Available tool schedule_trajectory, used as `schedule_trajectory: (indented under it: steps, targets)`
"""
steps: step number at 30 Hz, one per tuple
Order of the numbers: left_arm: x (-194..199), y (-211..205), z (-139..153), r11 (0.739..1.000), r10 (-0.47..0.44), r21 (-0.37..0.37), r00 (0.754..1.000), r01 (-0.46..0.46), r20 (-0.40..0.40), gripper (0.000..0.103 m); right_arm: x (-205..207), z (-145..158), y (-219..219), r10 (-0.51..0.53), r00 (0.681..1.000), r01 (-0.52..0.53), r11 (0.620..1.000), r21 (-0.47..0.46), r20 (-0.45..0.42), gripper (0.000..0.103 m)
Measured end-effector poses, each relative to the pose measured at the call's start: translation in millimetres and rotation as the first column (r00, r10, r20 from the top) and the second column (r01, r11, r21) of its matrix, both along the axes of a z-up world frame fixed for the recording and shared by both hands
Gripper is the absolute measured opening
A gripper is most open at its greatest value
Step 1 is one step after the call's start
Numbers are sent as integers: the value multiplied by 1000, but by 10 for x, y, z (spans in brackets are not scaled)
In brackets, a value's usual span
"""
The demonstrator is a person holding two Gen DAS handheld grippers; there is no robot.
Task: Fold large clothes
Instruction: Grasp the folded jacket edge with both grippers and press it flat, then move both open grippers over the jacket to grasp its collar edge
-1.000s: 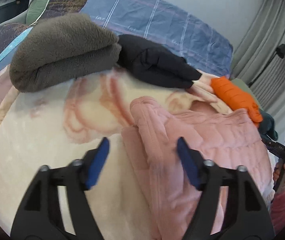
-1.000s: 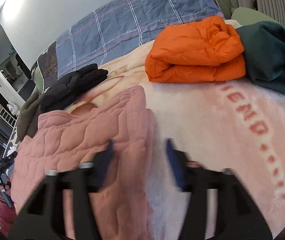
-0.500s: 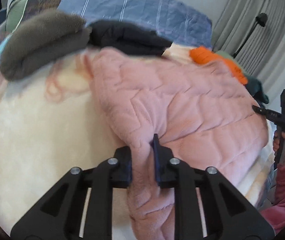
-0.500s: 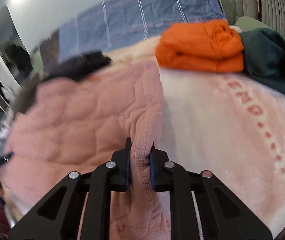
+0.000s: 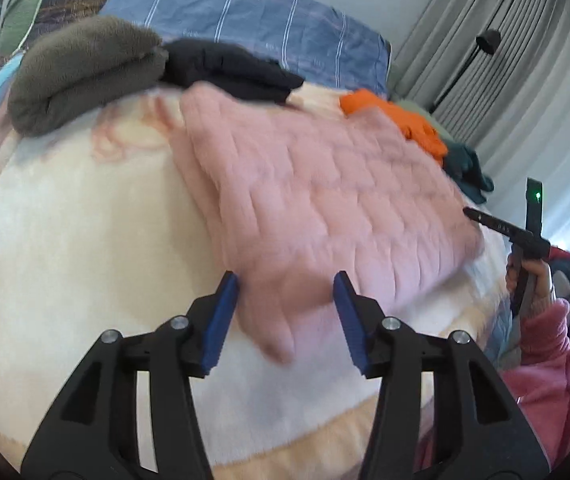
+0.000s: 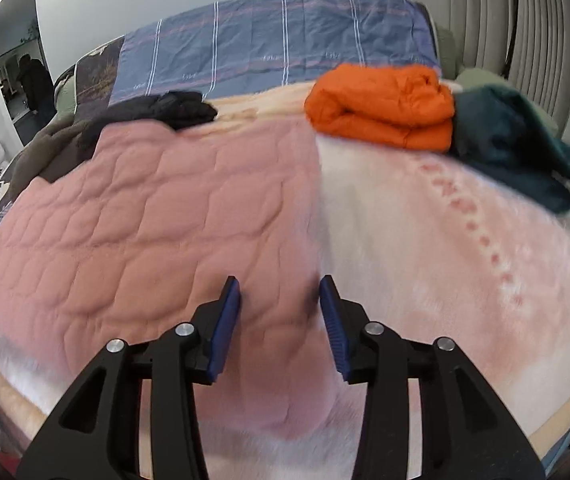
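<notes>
- The pink quilted fleece garment lies spread flat on the cream plush blanket that covers the bed, its quilted face up.
- The left gripper stands with its blue-padded jaws parted and nothing between the pads; the near-left corner of the pink garment lies just ahead of and between the two fingers, below them on the blanket, and whether a pad brushes the cloth cannot be told.
- The right gripper is likewise spread wide and empty; the garment's right-hand edge runs toward the gap between its fingers, with pink cloth under the left finger and bare blanket under the right one.
- In the left wrist view the right gripper's black body shows beyond the garment's far side, held in a hand in a pink sleeve.
- Beyond the garment sit a folded grey-brown fleece bundle, a folded black garment, a folded orange puffy jacket and a dark teal fleece piece, in front of a blue plaid pillow.
- The pink garment is motion-blurred in both views, worst at its near corner and right edge, so its hem and any sleeves are hard to make out; its lower left part is cut off by the frame in the right wrist view.
</notes>
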State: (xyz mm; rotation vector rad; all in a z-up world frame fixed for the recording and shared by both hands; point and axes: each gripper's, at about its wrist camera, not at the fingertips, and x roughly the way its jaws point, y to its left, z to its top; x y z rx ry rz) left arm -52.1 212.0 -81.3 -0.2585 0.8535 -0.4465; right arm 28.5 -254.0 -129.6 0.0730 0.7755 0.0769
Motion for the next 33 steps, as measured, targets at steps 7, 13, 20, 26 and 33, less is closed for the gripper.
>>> schedule_trajectory:
  steps: [7,13,20,26,33]
  targets:
    - [-13,-79,-102,998,-6,-56,1000,7,20,37,-53,-93,-134,-37,999,41,986,162,-30,45]
    - [-3,-93,20,999,2,-47,999,0,44,22,-87,-115,15,-38,999,40,998,50,-37,42]
    - [-41,-41,-437,999,45,24,997,-44,-55,26,-92,-239,10,-119,991,119,993,-1,-62,55]
    - [-200,-267,190,979,-1,203,993,-23,115,27,-230,307,69,-124,987,126,992,-14,103,55]
    - [364,-685,723,982,-48,187,959,-5,281,35,140,653,669,88,971,-101,994,49,221,55]
